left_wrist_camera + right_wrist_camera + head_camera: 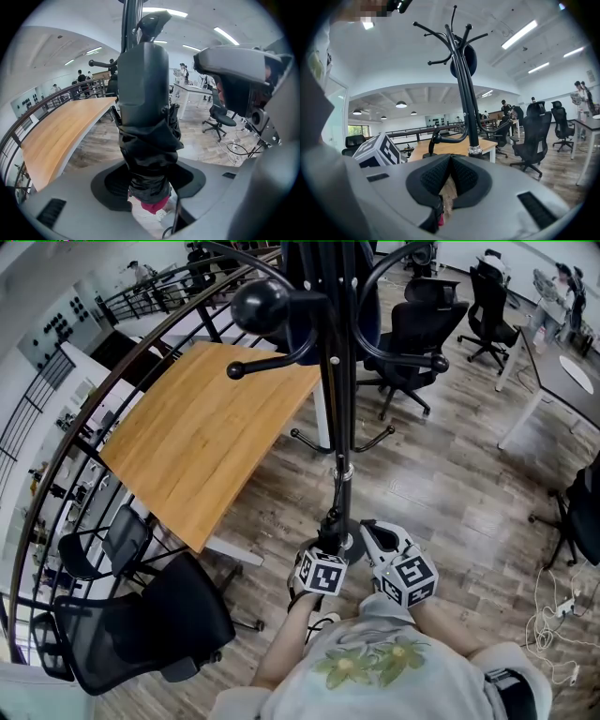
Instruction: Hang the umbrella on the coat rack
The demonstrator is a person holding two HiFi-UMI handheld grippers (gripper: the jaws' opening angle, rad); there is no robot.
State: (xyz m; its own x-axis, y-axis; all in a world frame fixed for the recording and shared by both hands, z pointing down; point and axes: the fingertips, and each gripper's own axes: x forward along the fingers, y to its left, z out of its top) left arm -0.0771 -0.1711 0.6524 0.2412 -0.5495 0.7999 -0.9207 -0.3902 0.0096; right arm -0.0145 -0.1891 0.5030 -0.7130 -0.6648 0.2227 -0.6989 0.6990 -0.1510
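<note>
Wood floor (441, 474) below; umbrella (147, 145) clamped inside the left tool (147, 185)

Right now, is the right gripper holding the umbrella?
No, the jaws of the right gripper are closed together on nothing; the folded black umbrella sits between the jaws of the left gripper.

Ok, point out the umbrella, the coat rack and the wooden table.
umbrella (149, 145), left gripper view, folded fabric
coat rack (465, 93), right gripper view, pole
table (206, 437), head view, wooden top
</note>
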